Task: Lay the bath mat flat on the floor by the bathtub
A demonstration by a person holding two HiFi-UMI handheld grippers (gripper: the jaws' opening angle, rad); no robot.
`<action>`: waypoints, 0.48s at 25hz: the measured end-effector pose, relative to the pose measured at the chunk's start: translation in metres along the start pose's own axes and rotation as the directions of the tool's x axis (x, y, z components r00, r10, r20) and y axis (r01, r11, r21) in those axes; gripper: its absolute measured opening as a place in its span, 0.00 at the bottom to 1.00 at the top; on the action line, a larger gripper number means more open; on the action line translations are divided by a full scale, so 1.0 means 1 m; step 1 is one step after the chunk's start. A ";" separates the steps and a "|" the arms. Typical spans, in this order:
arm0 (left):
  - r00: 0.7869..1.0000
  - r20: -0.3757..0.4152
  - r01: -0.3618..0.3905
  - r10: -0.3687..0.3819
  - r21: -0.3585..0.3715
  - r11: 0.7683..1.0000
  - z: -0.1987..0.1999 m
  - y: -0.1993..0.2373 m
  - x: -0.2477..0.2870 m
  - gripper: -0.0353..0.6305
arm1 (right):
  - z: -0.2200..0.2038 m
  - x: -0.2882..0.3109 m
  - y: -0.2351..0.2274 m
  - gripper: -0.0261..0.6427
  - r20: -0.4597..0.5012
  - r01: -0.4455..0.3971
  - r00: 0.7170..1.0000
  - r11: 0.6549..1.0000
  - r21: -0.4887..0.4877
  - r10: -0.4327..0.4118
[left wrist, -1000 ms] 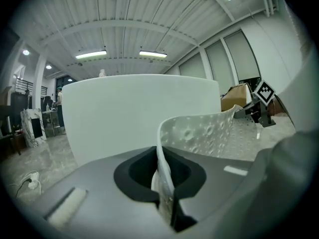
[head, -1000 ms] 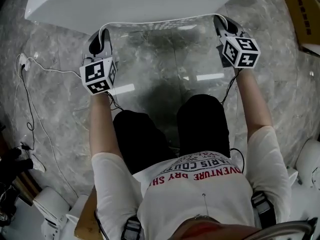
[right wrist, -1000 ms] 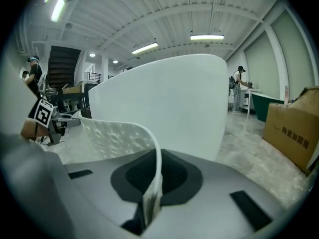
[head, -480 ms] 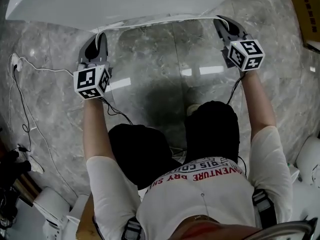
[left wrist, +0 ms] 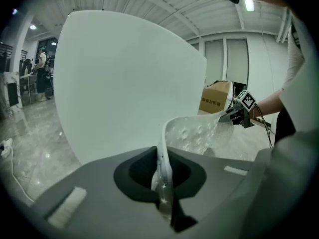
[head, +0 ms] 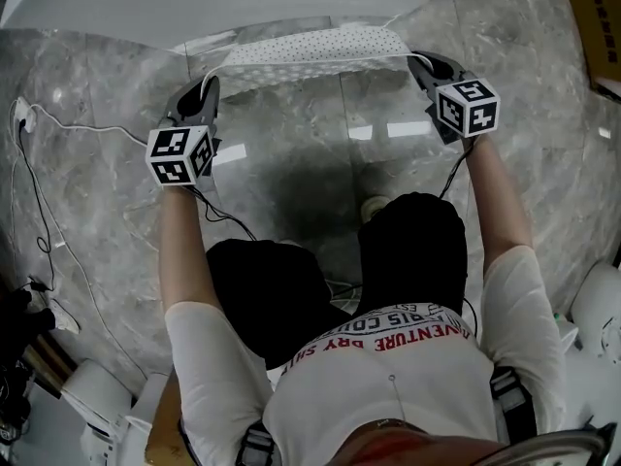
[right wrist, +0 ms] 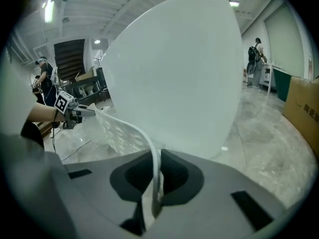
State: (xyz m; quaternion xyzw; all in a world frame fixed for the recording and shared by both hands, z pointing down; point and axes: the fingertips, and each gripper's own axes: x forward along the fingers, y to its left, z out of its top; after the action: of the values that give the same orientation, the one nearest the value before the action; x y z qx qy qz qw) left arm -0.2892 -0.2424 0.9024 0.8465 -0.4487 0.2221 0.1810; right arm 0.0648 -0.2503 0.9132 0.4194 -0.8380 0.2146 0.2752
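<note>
A clear bath mat (head: 309, 49) with small dots stretches between my two grippers, just in front of the white bathtub (head: 243, 3). My left gripper (head: 208, 87) is shut on the mat's left corner; in the left gripper view the mat's edge (left wrist: 163, 153) runs between the jaws. My right gripper (head: 424, 63) is shut on the right corner, and the mat's edge (right wrist: 152, 183) is pinched there too. The far part of the mat (left wrist: 197, 133) sags toward the grey marble floor (head: 320, 153). The bathtub's wall (right wrist: 174, 78) fills the middle of both gripper views.
A white cable (head: 39, 192) trails over the floor at the left. A cardboard box (head: 592, 17) stands at the upper right, also the box (left wrist: 215, 97) behind the tub. My knees (head: 340, 260) are below the grippers. People stand far off in the room.
Both grippers have come down toward the floor with the mat. The mat's far part now shows as a dotted strip lying by the tub, where before only its thin edge showed.
</note>
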 end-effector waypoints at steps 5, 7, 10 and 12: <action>0.991 -0.132 0.028 -0.031 -0.022 0.999 -0.054 -0.004 0.014 0.08 | -0.033 0.018 0.005 0.06 -0.080 -0.025 0.997 1.000 -0.015 0.023; 0.986 -0.156 0.049 -0.055 -0.043 0.998 -0.069 -0.010 0.019 0.08 | -0.046 0.025 0.004 0.06 -0.109 -0.030 0.994 1.000 -0.001 0.029; 0.987 -0.151 0.046 -0.057 -0.079 0.996 -0.085 -0.014 0.026 0.08 | -0.066 0.034 0.004 0.06 -0.122 -0.052 0.991 0.997 0.065 0.059; 0.992 -0.128 -0.006 -0.003 -0.064 0.998 -0.091 -0.012 0.032 0.08 | -0.074 0.039 0.003 0.06 -0.107 -0.056 0.992 0.991 0.117 0.069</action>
State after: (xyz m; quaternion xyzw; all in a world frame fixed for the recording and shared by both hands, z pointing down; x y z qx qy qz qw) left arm -0.2824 -0.2118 0.9945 0.8240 -0.4438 0.2614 0.2362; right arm 0.0643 -0.2275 0.9938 0.3953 -0.8206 0.2937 0.2900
